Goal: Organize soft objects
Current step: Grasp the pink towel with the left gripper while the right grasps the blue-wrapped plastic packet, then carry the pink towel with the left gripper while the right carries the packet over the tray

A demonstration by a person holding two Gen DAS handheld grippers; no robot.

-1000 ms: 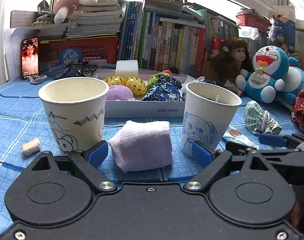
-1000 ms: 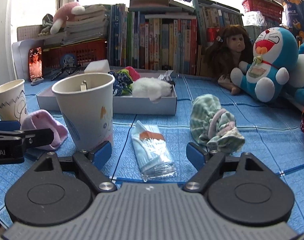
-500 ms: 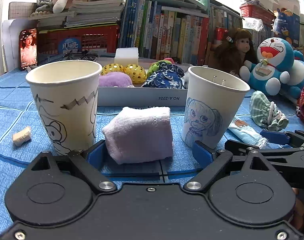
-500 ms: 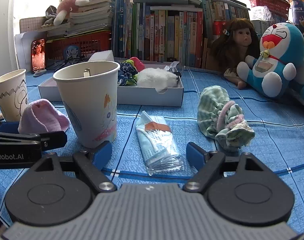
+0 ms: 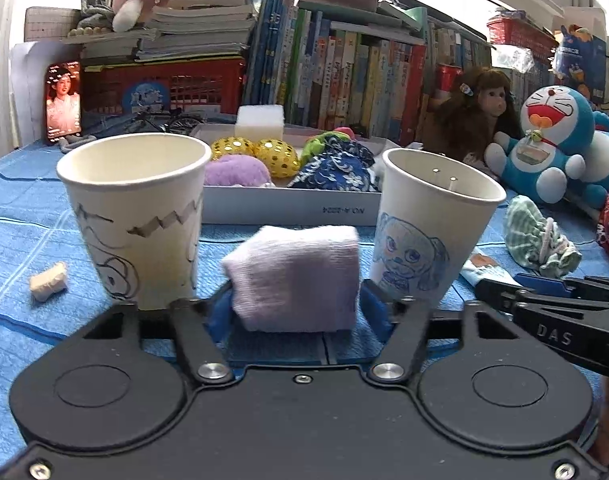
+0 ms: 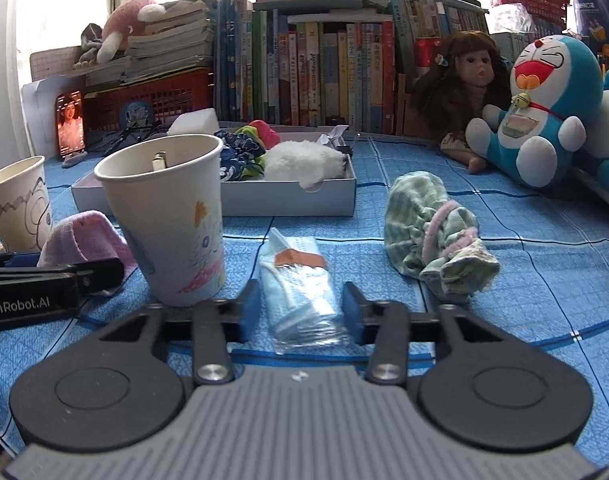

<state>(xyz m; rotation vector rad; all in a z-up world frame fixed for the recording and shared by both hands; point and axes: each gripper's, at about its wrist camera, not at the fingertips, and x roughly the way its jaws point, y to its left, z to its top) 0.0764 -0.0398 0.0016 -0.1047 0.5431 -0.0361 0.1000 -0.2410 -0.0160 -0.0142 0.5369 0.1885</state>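
While two paper cups stand by, left gripper clamps one folded towel, right gripper one packet

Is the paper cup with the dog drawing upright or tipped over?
Upright. The white paper cup with the blue dog drawing stands on its base on the blue cloth, open rim facing up.

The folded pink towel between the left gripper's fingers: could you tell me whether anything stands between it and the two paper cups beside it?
Nothing visible does. The left gripper has just been closing on the pink towel, pads at its sides. The zigzag cup stands close on one side, the dog cup on the other, both open-topped.
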